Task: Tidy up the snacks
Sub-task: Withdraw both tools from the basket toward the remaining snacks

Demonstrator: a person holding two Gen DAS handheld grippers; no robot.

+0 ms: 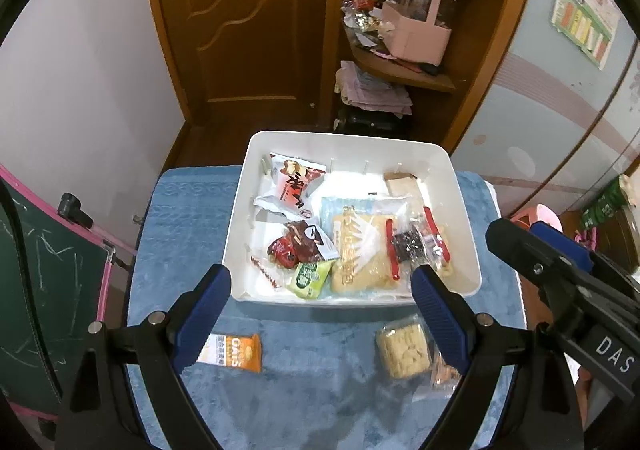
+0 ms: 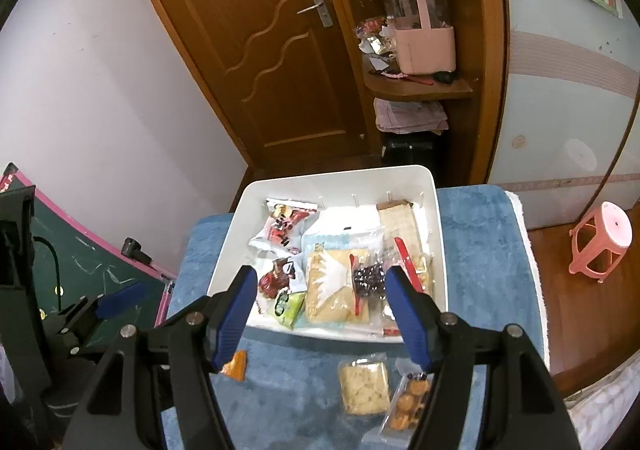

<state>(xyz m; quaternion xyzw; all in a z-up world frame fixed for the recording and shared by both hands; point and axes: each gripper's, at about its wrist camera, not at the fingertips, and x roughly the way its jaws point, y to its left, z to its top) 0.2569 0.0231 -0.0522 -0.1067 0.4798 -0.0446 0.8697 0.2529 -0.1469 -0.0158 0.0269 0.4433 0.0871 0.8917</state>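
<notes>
We hold both grippers above the blue-covered counter [image 1: 320, 390], and both sets of fingers are spread wide with nothing between them. Ahead of the left gripper [image 1: 322, 290] sits the white bin [image 1: 464, 217], already holding several snacks: a red-and-white packet [image 1: 290, 185] at its far left, a dark red packet [image 1: 298, 246] and a small green packet [image 1: 310, 278] nearer our fingertips, and a large pale cracker bag [image 1: 360, 250] beside a clear bag with red clips [image 1: 416, 242].

Three snacks lie on the counter outside the bin. An orange oat bar [image 1: 234, 352] rests just below the left finger [image 1: 204, 306] of the left gripper. A clear pack of pale biscuits [image 2: 364, 388] lies below the gap of the right gripper [image 2: 322, 292], and a bag of small round cookies [image 2: 408, 404] touches it, partly hidden under that gripper's right finger [image 2: 408, 314].
</notes>
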